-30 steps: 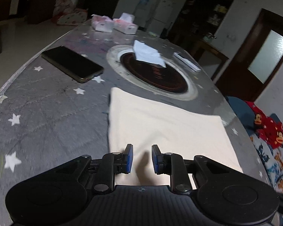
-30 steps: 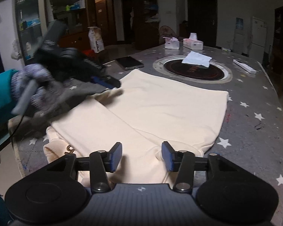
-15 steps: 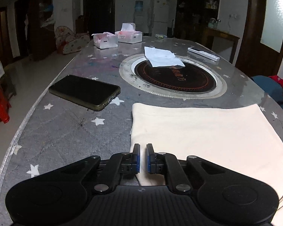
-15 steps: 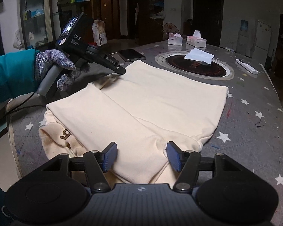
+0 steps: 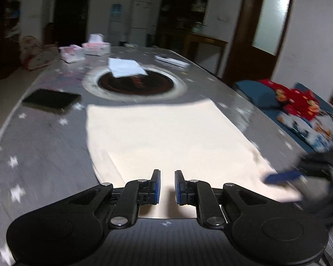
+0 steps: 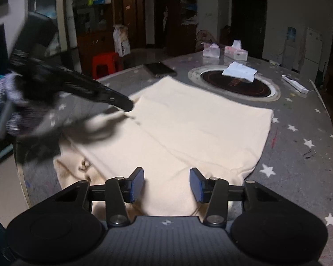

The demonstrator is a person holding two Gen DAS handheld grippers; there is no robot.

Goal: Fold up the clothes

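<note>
A cream garment [image 5: 166, 133] lies folded flat on the grey star-patterned table [image 5: 44, 155], with one layer folded over along a diagonal edge [image 6: 157, 137]. My left gripper [image 5: 167, 187] hovers over its near-left part. Its jaws stand a narrow gap apart and are opening, with nothing pinched between them. From the right wrist view the left gripper [image 6: 124, 104], held by a gloved hand [image 6: 13, 110], has its tip at the garment's left edge. My right gripper [image 6: 166, 185] sits over the garment's near edge. Its jaws are wide and closing, and only cloth lies below them.
A dark phone [image 5: 52, 99] lies left of the garment. Beyond it is a round hotplate inset [image 5: 135, 84] with a white tissue [image 5: 126, 67] on it. Tissue boxes [image 5: 96, 46] and a remote [image 5: 171, 61] are at the far end. A red stool [image 6: 105, 63] stands off the table's left side.
My left gripper swung across the garment's left side; its jaws closed almost fully, then parted slightly. The right gripper stayed put, and its jaws widened, then narrowed.
</note>
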